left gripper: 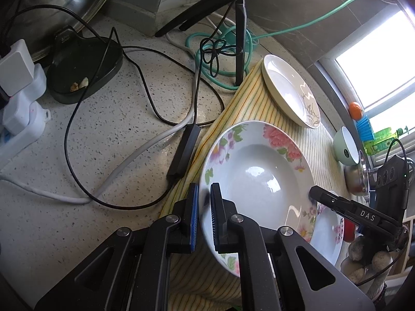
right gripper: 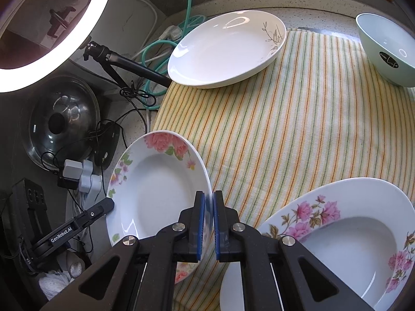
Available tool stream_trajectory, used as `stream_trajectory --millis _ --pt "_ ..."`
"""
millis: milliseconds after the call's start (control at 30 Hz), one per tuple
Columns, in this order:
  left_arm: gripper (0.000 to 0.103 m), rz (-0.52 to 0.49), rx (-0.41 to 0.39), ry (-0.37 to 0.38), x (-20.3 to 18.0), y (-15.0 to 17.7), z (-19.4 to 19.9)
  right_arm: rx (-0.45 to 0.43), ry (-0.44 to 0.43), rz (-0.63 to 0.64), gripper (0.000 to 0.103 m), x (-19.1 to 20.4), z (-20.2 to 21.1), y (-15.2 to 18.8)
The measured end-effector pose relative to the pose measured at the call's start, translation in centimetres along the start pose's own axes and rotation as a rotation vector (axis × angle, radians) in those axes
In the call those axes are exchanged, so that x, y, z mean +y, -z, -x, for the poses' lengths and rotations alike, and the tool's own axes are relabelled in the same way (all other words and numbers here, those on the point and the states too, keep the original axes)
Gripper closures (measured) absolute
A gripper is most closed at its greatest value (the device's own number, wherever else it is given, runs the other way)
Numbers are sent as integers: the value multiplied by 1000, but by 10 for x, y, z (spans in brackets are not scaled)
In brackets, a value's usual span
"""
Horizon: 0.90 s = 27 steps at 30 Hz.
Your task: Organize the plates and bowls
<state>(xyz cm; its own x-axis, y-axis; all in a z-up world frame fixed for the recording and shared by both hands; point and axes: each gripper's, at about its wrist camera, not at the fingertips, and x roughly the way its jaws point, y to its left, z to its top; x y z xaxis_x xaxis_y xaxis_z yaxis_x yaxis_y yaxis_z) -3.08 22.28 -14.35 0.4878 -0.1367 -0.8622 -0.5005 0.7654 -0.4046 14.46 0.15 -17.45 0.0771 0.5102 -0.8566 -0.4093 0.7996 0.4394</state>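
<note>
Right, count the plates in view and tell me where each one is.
3. The pink-rose plate is gripped at opposite rims by the left hand-held gripper and right hand-held gripper. The magenta-flowered plate lies near right on the striped cloth; the white leaf-sprig plate lies at its far edge.

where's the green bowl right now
The green bowl sits at the far right corner of the striped cloth in the right wrist view, right of the plain white plate.
</note>
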Motion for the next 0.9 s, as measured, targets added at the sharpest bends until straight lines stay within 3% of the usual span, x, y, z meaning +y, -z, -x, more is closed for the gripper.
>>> stream_trajectory --millis 333,900 --pt "96 -42 -15 31 -21 4 10 -49 -3 -14 97 -8 31 9" --pt "95 -159 18 111 -86 24 4 -130 38 -107 97 -58 93 47"
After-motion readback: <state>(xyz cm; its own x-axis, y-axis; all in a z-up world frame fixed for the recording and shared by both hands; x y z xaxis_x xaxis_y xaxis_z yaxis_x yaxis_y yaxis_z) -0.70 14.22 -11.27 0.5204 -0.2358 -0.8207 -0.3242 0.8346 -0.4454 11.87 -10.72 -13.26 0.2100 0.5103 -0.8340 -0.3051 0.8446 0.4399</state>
